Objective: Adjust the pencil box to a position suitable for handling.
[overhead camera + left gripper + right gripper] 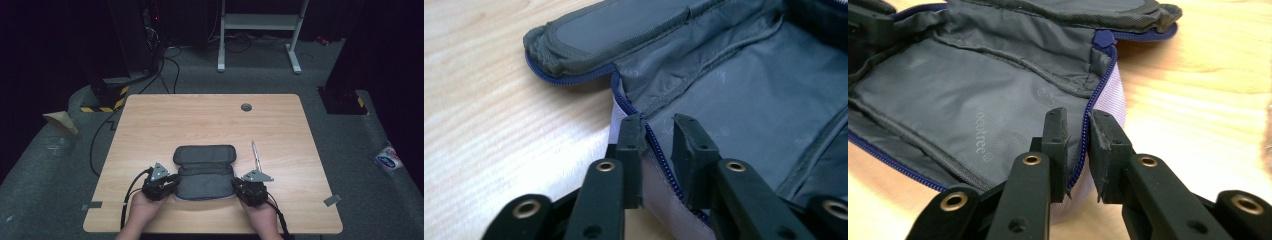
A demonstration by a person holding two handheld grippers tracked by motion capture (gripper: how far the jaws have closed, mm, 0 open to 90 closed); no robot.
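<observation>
Both grippers, left [172, 178] and right [235, 183], clamped tight on opposite zipper edges of the open pouch [205, 170], apparently for spreading it, pen [256, 156] beside.

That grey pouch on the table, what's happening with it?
A person holds a pair of tongs in each hand and grips an opened grey pouch at both ends. The left tongs pinch its zipper edge on one side, the right tongs the other. A pen lies beside it on the wooden table.
</observation>
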